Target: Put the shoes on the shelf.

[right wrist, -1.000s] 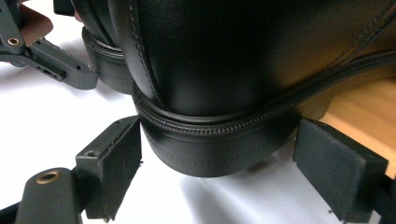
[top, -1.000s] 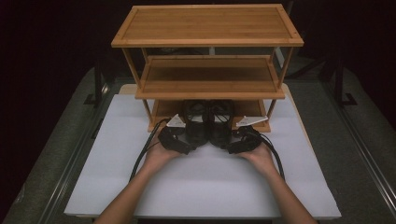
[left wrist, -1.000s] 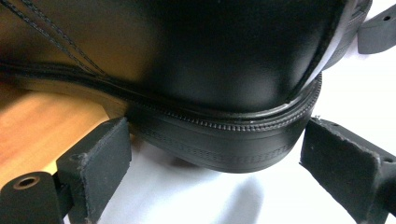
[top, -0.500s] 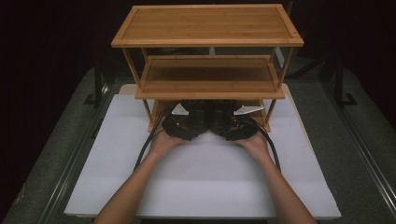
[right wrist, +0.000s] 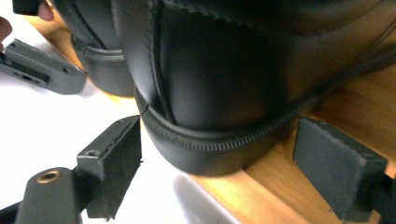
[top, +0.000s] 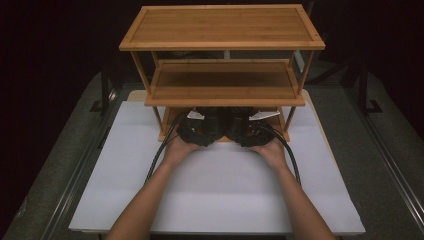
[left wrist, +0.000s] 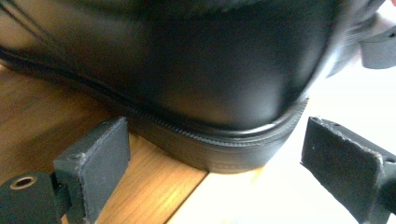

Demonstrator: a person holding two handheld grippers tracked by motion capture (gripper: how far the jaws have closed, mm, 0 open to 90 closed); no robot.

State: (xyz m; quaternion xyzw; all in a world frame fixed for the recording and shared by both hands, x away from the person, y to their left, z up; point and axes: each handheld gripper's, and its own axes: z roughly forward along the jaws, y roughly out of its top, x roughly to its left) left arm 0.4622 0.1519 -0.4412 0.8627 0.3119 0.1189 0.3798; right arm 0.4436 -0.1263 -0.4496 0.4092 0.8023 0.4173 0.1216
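A three-tier bamboo rack (top: 222, 25) stands at the far side of a white mat (top: 215, 200). A pair of black leather shoes sits on its bottom shelf (left wrist: 42, 116), heels toward me at the shelf's front edge. My left gripper (top: 199, 131) is open, its jaws flanking the left shoe's heel (left wrist: 187, 70) without touching it. My right gripper (top: 248, 132) is open too, jaws either side of the right shoe's heel (right wrist: 224, 70). In the high view the middle shelf (top: 222, 82) hides most of both shoes and the jaw tips.
The rack's top and middle shelves are bare. Slim wooden legs (top: 159, 120) frame the bottom opening on either side of the grippers. Cables (top: 157, 160) trail back from both grippers across the mat. Dark floor and metal rails (top: 75, 170) border the table.
Both hands and grippers have moved forward, away from the person, and the two shoes have gone in under the middle shelf onto the bottom shelf.
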